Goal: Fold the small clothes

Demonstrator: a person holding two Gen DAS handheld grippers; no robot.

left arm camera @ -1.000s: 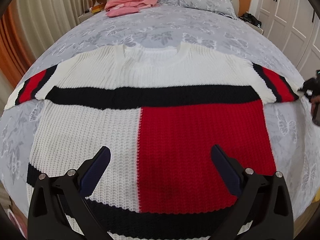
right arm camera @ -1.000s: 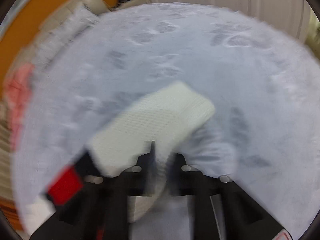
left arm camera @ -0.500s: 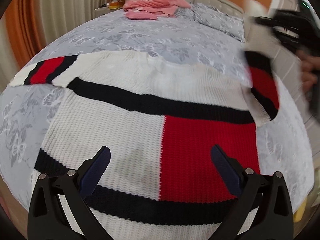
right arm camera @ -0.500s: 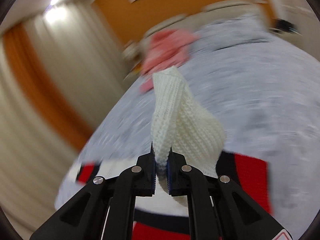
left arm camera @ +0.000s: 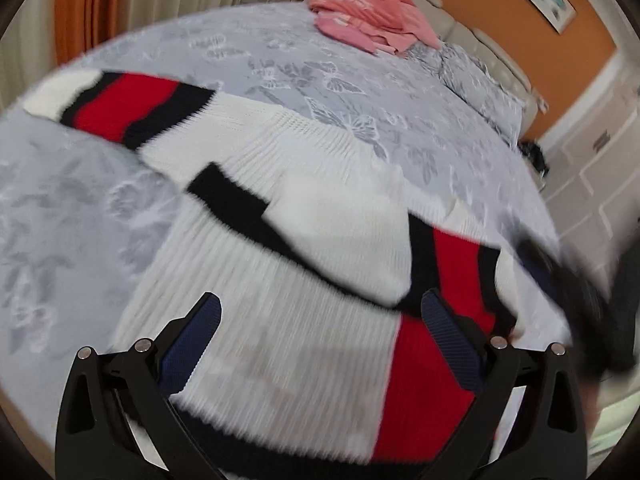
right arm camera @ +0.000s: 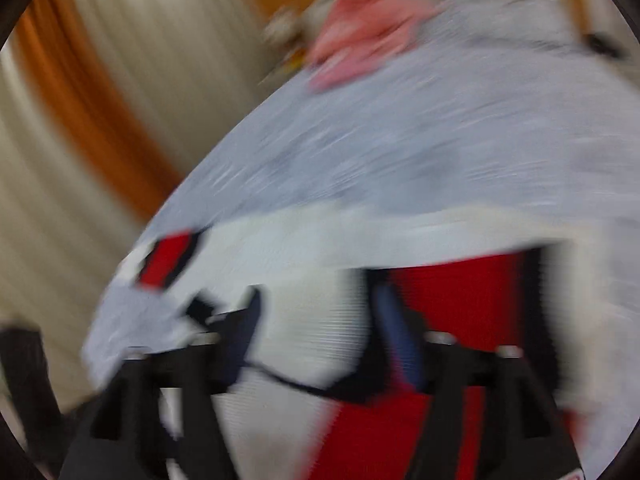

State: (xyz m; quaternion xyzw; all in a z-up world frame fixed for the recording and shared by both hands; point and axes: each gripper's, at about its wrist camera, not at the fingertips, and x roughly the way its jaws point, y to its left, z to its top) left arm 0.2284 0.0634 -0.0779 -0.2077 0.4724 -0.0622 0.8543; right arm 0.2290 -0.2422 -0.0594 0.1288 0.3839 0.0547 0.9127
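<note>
A grey butterfly-print bed (left arm camera: 280, 64) is covered by a white, red and navy knitted sweater (left arm camera: 280, 320). Both hand-held grippers, left (left arm camera: 320, 336) and right (right arm camera: 320, 344), are held wide apart, with one sleeve (left arm camera: 352, 240) laid across at 12 o'clock.

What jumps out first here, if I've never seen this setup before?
The big knit sweater in white, red and navy blocks, spread across the grey bed, one sleeve folded over its chest. Further back, a heap of pink clothes lies by the headboard. Up close, the left claw hangs open above the sweater.
</note>
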